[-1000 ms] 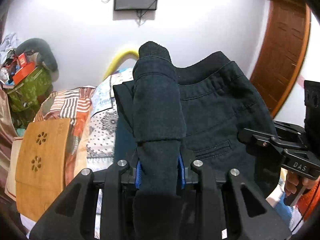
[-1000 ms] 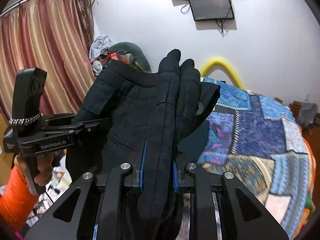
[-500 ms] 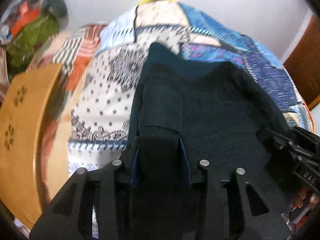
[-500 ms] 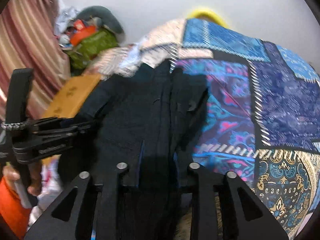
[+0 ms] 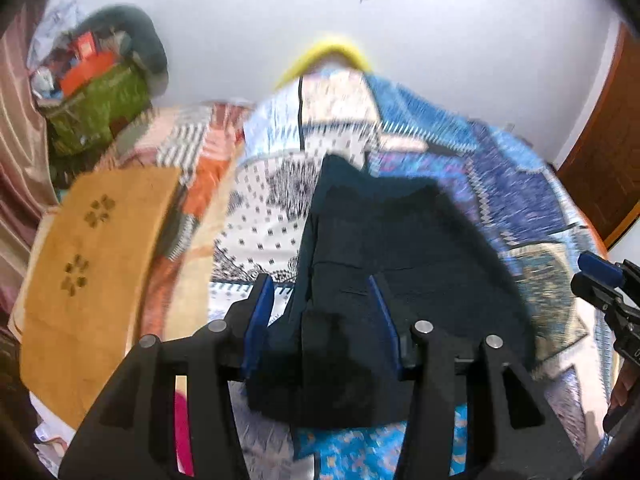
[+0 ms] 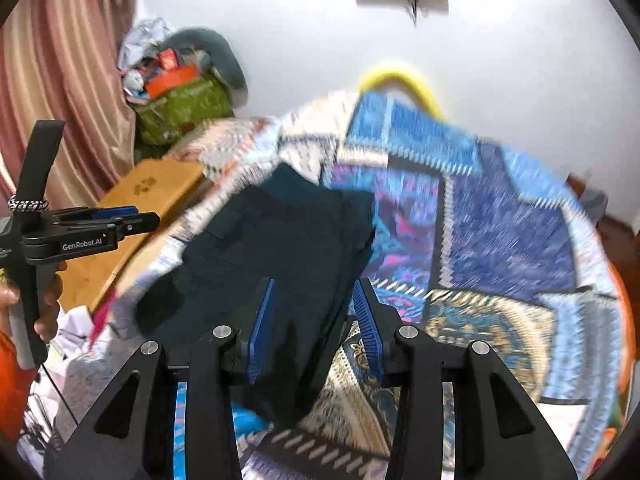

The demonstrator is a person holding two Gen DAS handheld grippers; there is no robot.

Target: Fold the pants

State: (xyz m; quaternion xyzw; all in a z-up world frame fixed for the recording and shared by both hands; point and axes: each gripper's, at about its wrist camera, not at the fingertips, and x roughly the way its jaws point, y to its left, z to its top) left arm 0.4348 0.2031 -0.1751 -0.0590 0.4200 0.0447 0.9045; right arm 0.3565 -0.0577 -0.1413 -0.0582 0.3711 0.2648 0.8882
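The dark navy pants [image 5: 400, 248] lie folded on the patchwork bedspread [image 5: 520, 200]; they also show in the right wrist view [image 6: 276, 248]. My left gripper [image 5: 322, 312] is open, its blue pads spread on either side of the pants' near left edge. My right gripper [image 6: 312, 316] is open over the pants' near right edge, with cloth between the spread pads. The left gripper shows from the side in the right wrist view [image 6: 120, 220], and the right gripper in the left wrist view [image 5: 596, 280].
A wooden board [image 5: 92, 264] lies at the bed's left side. A green bag with clutter [image 5: 96, 100] stands by the curtain [image 6: 48, 60]. A yellow hoop [image 5: 324, 52] sits at the bed's far end. A wooden door [image 5: 600, 152] is at right.
Both grippers lowered the held-up pants onto the bed and opened, letting go of the cloth. The pants now lie flat. Both cameras tilted back up a little.
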